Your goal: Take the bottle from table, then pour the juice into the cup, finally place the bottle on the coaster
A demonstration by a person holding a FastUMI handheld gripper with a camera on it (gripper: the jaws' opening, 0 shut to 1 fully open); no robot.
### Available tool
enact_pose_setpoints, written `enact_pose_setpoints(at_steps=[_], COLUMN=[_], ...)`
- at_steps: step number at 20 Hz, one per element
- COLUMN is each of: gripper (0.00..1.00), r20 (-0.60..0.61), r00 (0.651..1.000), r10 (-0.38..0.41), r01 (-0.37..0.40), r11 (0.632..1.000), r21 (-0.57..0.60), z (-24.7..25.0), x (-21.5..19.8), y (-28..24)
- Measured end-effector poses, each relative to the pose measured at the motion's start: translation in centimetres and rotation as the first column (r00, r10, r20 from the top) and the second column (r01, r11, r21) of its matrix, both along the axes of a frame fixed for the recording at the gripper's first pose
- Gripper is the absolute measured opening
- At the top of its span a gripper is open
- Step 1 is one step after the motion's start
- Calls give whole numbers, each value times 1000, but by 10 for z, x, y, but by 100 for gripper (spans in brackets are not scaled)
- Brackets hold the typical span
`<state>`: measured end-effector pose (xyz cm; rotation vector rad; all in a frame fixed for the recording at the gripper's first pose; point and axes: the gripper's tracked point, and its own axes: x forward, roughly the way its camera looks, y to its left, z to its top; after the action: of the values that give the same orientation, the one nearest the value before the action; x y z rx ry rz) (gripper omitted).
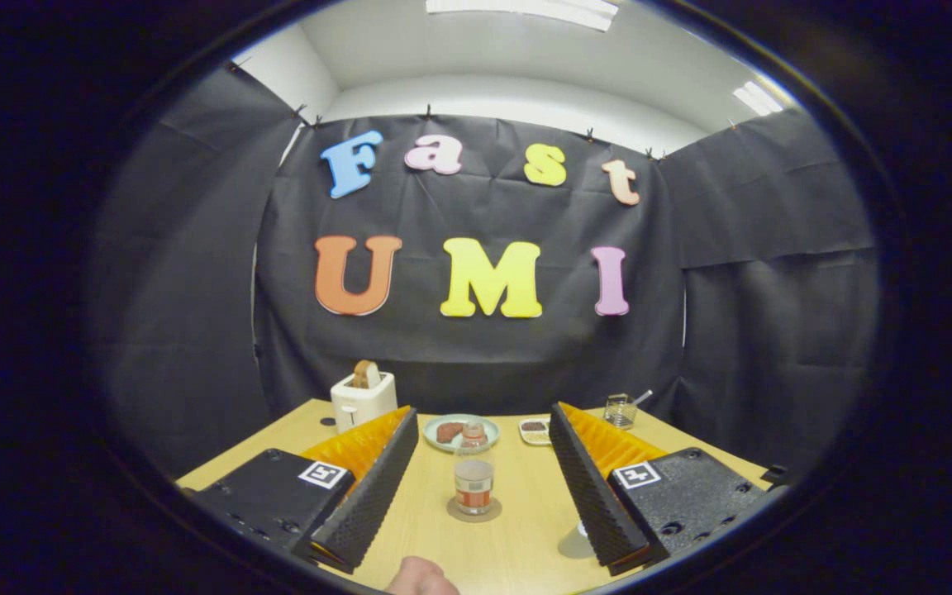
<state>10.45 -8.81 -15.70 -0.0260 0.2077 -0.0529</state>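
A small clear bottle (pixel 473 478) with an orange label and reddish juice stands upright on a round brown coaster (pixel 473 511). It sits midway between my two fingers, and neither finger touches it. My gripper (pixel 482 413) is open, its black ribbed pads (pixel 373 487) spread wide to either side of the bottle. A pale greyish shape (pixel 575 541), perhaps the cup, lies on the table against the inner side of the right finger and is mostly hidden by it.
Beyond the bottle sit a light-blue plate (pixel 488 430) with brown food and a small dish (pixel 535 430). A white toaster (pixel 363 398) with bread stands back left, a wire holder (pixel 621 409) back right. A fingertip of a hand (pixel 421 578) shows at the near table edge.
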Motion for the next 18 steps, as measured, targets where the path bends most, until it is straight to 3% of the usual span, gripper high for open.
enact_pose_setpoints(at_steps=[9,18], gripper=[100,100], r20=[73,87], r00=[997,993], r10=[40,83], r01=[-45,-88], r11=[997,994], r21=[67,60], z=[68,63], x=[-67,-127], y=[17,45])
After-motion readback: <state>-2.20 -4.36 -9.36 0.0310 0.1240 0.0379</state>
